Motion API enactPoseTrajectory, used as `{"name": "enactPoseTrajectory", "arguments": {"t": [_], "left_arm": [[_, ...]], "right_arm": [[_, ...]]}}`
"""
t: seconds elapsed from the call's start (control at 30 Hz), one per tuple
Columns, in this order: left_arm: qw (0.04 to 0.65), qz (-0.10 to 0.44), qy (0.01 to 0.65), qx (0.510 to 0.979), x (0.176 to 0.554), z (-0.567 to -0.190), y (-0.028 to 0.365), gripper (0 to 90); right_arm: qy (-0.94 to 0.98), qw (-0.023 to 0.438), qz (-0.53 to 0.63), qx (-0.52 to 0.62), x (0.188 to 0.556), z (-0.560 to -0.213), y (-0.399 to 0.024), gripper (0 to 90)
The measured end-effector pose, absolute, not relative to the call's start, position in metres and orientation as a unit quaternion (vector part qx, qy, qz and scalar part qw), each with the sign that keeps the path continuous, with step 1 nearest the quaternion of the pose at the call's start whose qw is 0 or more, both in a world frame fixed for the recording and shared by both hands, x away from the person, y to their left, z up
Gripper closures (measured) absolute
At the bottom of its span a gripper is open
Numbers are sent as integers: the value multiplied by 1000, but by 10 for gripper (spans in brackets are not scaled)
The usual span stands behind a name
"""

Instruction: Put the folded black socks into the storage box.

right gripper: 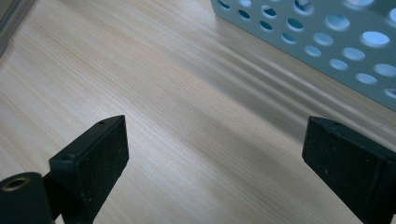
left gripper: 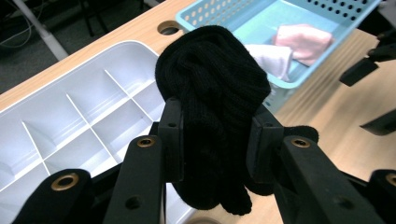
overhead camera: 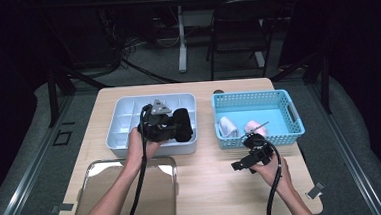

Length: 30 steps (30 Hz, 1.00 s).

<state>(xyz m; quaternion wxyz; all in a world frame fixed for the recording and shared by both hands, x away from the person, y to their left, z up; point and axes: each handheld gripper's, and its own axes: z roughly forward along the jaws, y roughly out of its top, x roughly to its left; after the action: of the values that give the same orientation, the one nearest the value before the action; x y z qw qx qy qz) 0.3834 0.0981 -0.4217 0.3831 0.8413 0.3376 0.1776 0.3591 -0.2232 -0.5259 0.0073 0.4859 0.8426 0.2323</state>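
Left tool [left gripper: 215, 144] is clamped on the black sock [left gripper: 212, 88] over the white tray [left gripper: 70, 126]; the dangling toe could snag a divider. Right tool [right gripper: 215, 158] gapes empty.

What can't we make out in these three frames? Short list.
- Black knit item, left gripper view: the left gripper covers its middle, so whether it is a sock or a glove is unclear.
- White tray, high view: the hand and the knit item hide its right-hand compartments.
- Blue basket, right gripper view: cut off by the top edge, contents unseen.
- Right gripper, high view: too small to judge its jaws.
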Motion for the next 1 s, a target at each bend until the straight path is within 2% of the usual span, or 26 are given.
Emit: {"name": "enactPoseTrajectory", "arguments": {"t": [0.4, 1.0], "left_arm": [[339, 176, 356, 853, 416, -450, 87, 648], [288, 196, 331, 877, 425, -473, 60, 646]], "right_arm": [[839, 11, 238, 489, 359, -524, -226, 65], [839, 12, 244, 486, 358, -522, -225, 69]]}}
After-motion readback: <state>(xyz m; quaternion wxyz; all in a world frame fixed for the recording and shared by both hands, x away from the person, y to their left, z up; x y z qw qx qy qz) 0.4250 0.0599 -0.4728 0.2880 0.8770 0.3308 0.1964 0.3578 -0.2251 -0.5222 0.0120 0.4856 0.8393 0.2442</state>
